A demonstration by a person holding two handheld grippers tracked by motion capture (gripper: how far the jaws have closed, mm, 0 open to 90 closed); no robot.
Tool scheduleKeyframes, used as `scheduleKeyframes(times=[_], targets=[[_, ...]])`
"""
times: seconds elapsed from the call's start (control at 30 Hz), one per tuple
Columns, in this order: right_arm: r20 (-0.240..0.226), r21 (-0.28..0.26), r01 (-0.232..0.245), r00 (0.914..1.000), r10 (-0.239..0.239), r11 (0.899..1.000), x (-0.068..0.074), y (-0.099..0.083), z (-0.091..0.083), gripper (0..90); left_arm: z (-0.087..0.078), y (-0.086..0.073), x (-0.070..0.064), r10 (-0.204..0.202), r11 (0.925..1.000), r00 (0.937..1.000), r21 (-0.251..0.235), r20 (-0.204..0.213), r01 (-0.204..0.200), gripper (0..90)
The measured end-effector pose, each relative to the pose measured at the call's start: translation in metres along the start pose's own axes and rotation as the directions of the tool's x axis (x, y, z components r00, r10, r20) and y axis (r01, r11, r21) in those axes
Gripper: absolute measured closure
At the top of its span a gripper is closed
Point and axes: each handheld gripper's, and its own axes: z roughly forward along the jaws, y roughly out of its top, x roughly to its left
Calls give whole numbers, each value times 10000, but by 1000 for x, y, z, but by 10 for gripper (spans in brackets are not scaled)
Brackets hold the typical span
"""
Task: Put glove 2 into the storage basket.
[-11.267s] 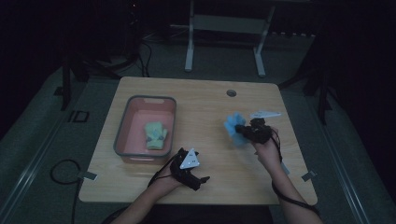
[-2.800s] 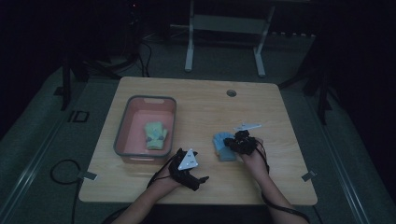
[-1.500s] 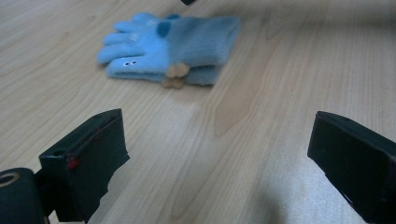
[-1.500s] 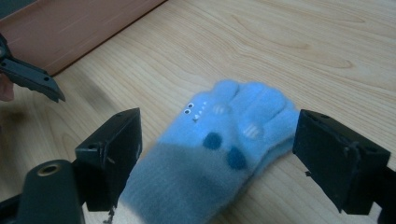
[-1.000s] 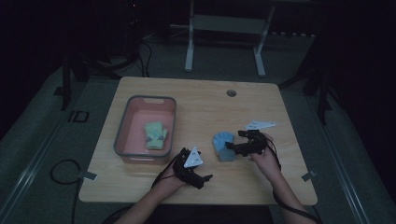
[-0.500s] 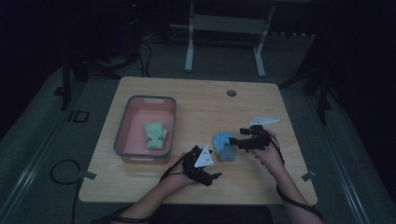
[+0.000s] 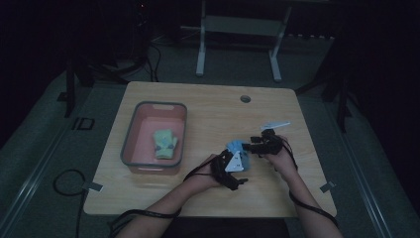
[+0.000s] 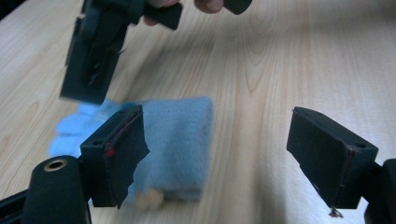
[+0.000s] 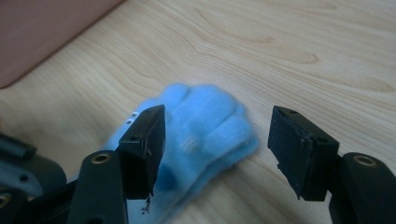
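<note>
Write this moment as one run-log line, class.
left tool: open, nearing blue glove | right tool: open over it | green glove: in pink bin

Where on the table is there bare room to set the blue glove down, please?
Bare wood lies along the far edge around the round hole, between the pink bin and the blue glove, and at the right edge. It is crowded where the left gripper and right gripper meet.

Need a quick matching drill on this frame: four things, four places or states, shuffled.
1. blue glove
2. green glove
3. bin
4. left gripper

a. open
b. inside the bin
c. on the table's left half
d. on the bare table, between both grippers

Pairs: 1-d, 2-b, 3-c, 4-a
</note>
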Motion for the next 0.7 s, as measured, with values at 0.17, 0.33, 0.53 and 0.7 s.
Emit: scheduleKeyframes(times=[0.17, 0.33, 0.53, 0.7], targets=[[238, 285, -21, 9997, 14, 9996, -4, -1, 13, 366, 11, 1, 8, 61, 9991, 10000, 425, -28, -60, 252], [300, 366, -34, 9995, 23, 9993, -4, -2, 21, 361, 17, 0, 12, 153, 9976, 9998, 678, -95, -146, 345], [517, 648, 327, 9980, -361, 9974, 0, -3, 29, 349, 24, -3, 16, -33, 9943, 10000, 1063, -75, 41, 443], [590, 696, 375, 9974, -417, 9969, 3, -4, 29, 367, 26, -3, 18, -31, 9917, 9997, 1285, -224, 60, 530]])
